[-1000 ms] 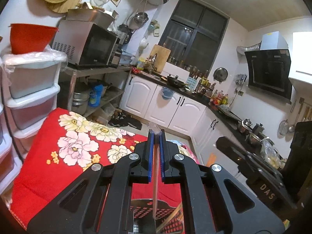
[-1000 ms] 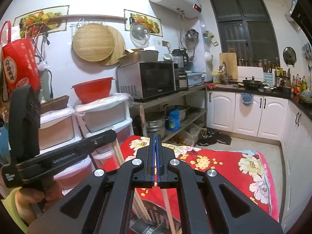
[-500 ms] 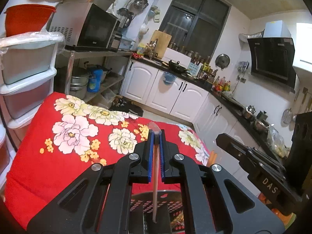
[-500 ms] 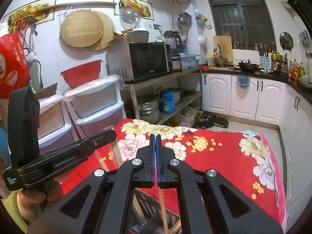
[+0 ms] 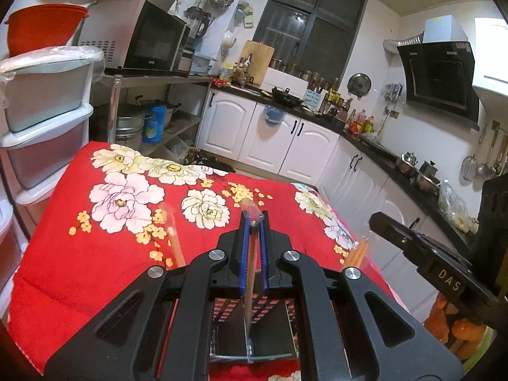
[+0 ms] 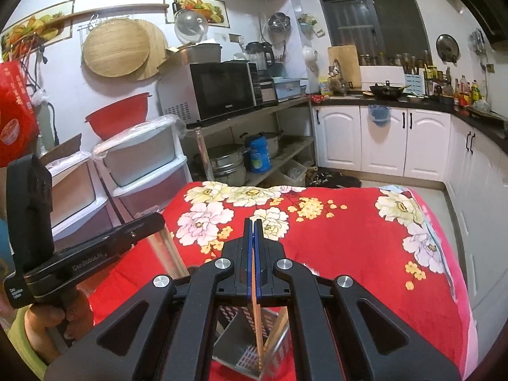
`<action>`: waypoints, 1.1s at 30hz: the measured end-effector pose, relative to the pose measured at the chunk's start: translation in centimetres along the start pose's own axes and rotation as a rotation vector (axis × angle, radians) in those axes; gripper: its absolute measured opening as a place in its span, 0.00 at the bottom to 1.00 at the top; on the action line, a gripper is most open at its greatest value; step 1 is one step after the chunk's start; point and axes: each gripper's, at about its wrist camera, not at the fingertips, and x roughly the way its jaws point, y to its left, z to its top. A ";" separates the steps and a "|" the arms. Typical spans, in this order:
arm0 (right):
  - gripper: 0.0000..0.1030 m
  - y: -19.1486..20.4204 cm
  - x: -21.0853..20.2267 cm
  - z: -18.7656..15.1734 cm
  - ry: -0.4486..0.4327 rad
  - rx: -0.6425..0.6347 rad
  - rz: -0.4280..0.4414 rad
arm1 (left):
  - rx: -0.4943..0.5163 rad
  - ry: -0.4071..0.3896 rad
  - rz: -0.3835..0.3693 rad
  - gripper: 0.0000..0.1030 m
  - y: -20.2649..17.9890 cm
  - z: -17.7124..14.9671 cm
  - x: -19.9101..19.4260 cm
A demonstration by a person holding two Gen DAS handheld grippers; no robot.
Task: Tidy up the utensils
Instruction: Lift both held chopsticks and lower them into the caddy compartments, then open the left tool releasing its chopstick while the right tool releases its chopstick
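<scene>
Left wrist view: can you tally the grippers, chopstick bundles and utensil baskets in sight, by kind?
Grippers: 2 (left gripper, right gripper)
Chopstick bundles: 3 ()
Utensil basket: 1
Total: 6

Cloth was red with white, pink and yellow flowers. Bowl red. Cabinets white. Gripper pads blue.
</scene>
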 end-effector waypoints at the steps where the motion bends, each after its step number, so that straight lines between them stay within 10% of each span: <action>1: 0.01 -0.1 -0.1 -0.1 -0.003 0.002 -0.005 | 0.002 0.002 0.003 0.01 -0.1 -0.1 -0.1; 9: 0.01 -0.3 -1.4 -0.7 -0.029 0.017 -0.005 | -0.008 -0.006 0.015 0.02 0.3 -0.9 -1.6; 22: 0.03 0.7 -2.0 -2.4 0.023 0.011 0.027 | -0.019 -0.014 0.055 0.32 0.5 -2.6 -5.3; 33: 0.33 1.8 -3.9 -4.0 0.031 -0.017 0.022 | -0.019 -0.040 0.095 0.50 0.5 -4.2 -8.5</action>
